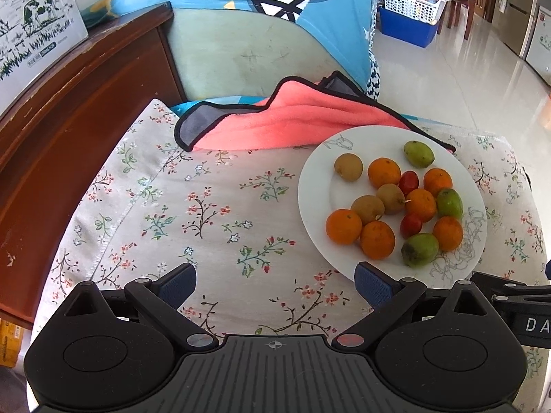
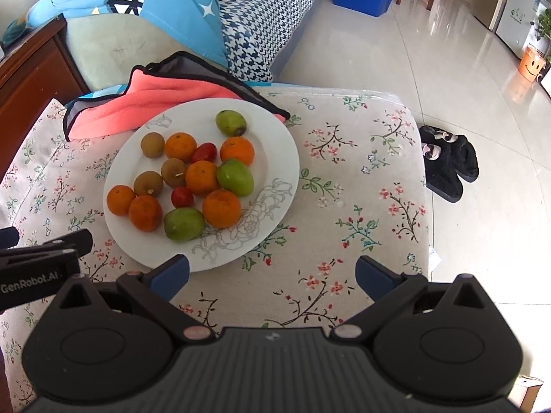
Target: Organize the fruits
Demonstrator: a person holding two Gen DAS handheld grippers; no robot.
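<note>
The left gripper (image 1: 275, 284) is sitting at the bottom of the frame with its blue pads (image 1: 177, 284) spread wide and nothing between them. Under it a floral cloth (image 1: 193, 203) is covering the surface. At the right of the frame a white plate (image 1: 316, 179) is lying on the cloth, and the right pad is overlapping its near rim. The plate is carrying oranges (image 1: 343, 226), brown fruits (image 1: 348, 167), green fruits (image 1: 419, 250) and two small red fruits (image 1: 411, 225), most of them touching each other. Behind the plate, a pink towel (image 1: 292, 120) with a black border is lying crumpled. At the right edge, part of the right gripper (image 1: 516, 297) is showing. A wooden cabinet (image 1: 69, 110) is standing at the left.
</note>
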